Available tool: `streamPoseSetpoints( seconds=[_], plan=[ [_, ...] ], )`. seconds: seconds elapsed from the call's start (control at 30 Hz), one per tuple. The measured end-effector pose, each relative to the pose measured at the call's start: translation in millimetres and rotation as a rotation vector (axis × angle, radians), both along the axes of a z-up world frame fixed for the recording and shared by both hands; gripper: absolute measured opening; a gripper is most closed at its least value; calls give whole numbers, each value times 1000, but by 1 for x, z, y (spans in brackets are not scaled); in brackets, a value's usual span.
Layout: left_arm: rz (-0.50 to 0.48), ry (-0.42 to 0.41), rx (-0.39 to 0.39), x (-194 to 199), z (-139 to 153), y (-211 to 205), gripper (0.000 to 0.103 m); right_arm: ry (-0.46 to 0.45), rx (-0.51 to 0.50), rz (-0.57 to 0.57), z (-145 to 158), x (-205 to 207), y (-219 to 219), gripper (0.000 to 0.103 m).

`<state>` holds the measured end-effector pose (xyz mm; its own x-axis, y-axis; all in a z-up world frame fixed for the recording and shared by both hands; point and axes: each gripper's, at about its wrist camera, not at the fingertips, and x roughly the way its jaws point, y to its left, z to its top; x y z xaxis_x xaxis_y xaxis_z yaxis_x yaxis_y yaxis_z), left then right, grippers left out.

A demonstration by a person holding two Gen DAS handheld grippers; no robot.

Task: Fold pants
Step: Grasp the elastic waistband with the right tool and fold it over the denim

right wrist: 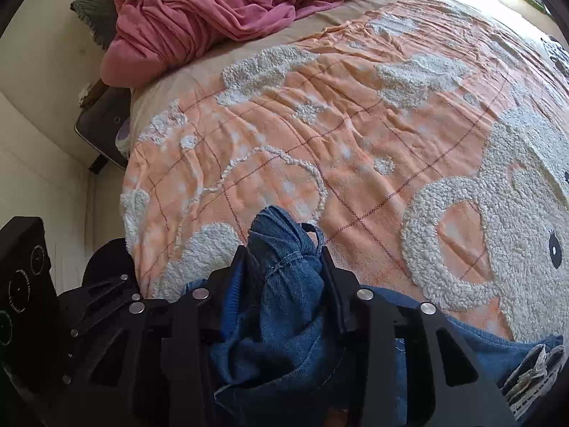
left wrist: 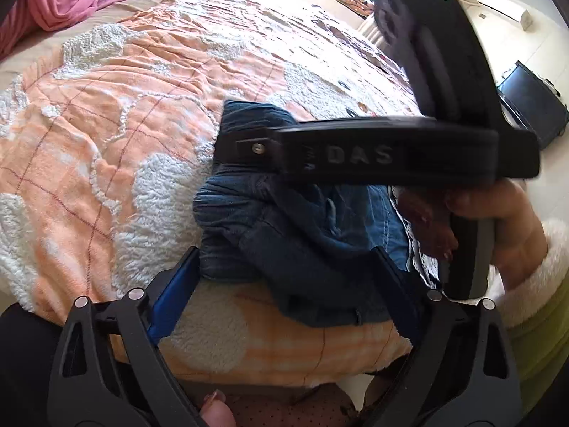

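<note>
The blue denim pants (left wrist: 302,235) lie bunched on the orange and white bedspread (left wrist: 106,124) near the bed's front edge. My left gripper (left wrist: 288,267) is open, its fingers on either side of the bunched denim, low over it. My right gripper (right wrist: 284,259) is shut on a gathered fold of the pants (right wrist: 284,284); denim bulges up between its fingers. In the left wrist view the right gripper's black body (left wrist: 391,153) lies across the pants from the right, held by a hand (left wrist: 498,220).
A pink blanket (right wrist: 220,10) is heaped at the head of the bed. A nightstand (right wrist: 103,124) stands left of the bed. A dark screen (left wrist: 530,103) stands on the floor at the right. The bedspread (right wrist: 355,124) stretches wide beyond the pants.
</note>
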<state>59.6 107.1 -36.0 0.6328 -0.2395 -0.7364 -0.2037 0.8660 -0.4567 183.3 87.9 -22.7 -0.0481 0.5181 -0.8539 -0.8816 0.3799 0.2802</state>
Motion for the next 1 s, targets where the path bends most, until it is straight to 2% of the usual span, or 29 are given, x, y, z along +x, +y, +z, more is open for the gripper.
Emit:
streamPoseSetpoints(
  seconds=[0.13, 0.23, 0.43, 0.67, 1.0],
  plan=[
    [-6, -20, 23, 4, 12, -10, 78, 11, 114, -22, 21, 5, -30, 33],
    [-28, -49, 47, 7, 26, -24, 77, 11, 198, -52, 39, 11, -61, 33],
    [-85, -106, 76, 23, 54, -62, 77, 6, 293, -132, 61, 28, -126, 32],
    [-170, -134, 113, 50, 72, -114, 77, 5, 365, -227, 64, 45, -196, 30],
    [-264, -122, 146, 76, 68, -169, 77, 7, 425, -295, 54, 56, -261, 29]
  ],
)
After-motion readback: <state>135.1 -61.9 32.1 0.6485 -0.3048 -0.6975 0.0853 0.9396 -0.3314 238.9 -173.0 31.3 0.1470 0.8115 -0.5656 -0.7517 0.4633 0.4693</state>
